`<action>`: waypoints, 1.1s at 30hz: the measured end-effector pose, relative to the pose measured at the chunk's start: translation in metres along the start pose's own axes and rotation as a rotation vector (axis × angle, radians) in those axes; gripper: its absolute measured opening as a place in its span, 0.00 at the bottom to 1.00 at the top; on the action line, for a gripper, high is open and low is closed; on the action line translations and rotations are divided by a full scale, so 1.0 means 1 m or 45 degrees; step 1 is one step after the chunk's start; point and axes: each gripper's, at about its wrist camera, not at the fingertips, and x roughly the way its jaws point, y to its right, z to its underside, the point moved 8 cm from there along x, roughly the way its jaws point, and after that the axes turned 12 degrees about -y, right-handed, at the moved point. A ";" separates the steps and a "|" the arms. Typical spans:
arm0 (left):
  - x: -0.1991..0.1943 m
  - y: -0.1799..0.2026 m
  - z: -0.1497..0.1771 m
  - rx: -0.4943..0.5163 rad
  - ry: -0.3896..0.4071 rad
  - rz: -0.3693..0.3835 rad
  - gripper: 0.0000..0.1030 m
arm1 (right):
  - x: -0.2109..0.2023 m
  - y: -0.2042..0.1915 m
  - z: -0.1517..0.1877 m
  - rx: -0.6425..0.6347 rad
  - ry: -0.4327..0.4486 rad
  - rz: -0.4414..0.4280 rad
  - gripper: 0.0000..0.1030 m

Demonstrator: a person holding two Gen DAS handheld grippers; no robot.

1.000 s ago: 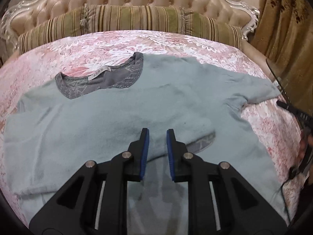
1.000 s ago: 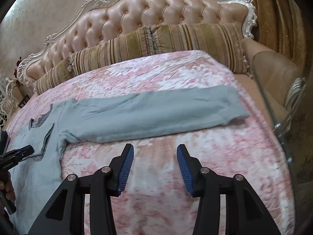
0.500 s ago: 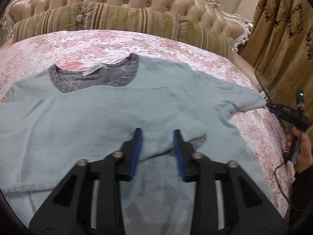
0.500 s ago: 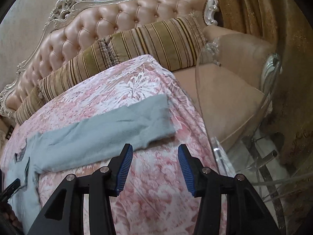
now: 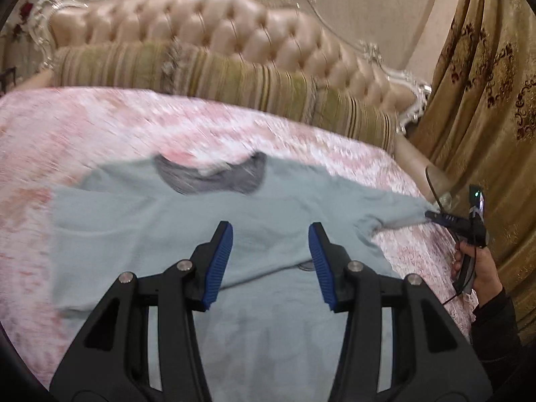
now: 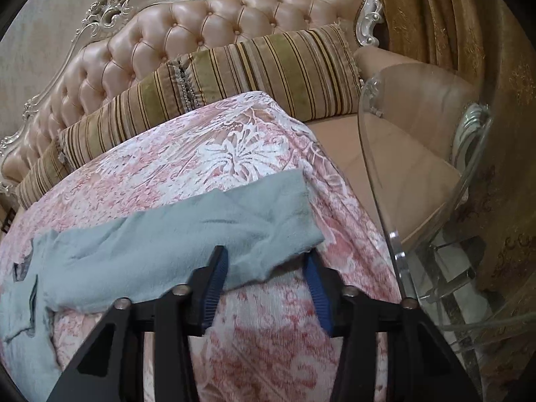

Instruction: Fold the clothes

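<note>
Bedspread point(image 5: 100, 127) blurred; sleeve point(image 6: 187, 244) hides closing right tongs' point(image 6: 266, 261) tips.

Fuzzy matt knit sweater point(image 5: 261, 234); woven bedspread point(image 6: 261, 345); glossy tufted headboard point(image 6: 201, 30) (leather-like); clear glass tabletop point(image 6: 418, 174).

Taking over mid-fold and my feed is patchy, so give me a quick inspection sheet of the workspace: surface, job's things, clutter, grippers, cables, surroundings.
Surface: bed with pink floral bedspread, mostly bare around the garment.
Job's things: one blue-grey top spread flat, grey collar toward the headboard; left side folded over the body, right sleeve stretched toward the bed edge.
Clutter: nothing seen.
Grippers: left gripper above the top's body, jaws opening, nothing between them. Right gripper at the sleeve's end, jaws closing with the sleeve's edge between them.
Cables: thin black one hanging below the right hand.
Surroundings: tufted headboard, striped bolsters, gold curtain, clear chair beside the bed.
</note>
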 end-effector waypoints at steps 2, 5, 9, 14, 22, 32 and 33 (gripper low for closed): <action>-0.014 -0.012 0.000 0.001 0.046 -0.024 0.49 | 0.001 -0.001 -0.002 -0.003 0.011 0.006 0.09; -0.022 -0.029 0.003 -0.015 0.085 -0.029 0.49 | -0.005 -0.002 -0.005 -0.009 0.048 0.022 0.09; -0.021 -0.038 0.007 -0.035 0.108 0.026 0.49 | -0.015 -0.005 -0.011 -0.011 0.076 0.049 0.09; -0.017 -0.036 0.008 -0.046 0.120 0.096 0.49 | -0.033 -0.027 -0.018 -0.060 0.117 0.042 0.05; -0.021 -0.055 0.008 -0.151 0.160 0.142 0.49 | -0.095 -0.114 -0.024 -0.215 0.241 -0.073 0.05; -0.023 -0.071 0.009 -0.233 0.176 0.199 0.49 | -0.115 -0.299 0.035 -0.591 0.191 -0.280 0.05; -0.023 -0.072 0.009 -0.237 0.178 0.199 0.49 | -0.108 -0.316 0.048 -0.629 0.167 -0.295 0.05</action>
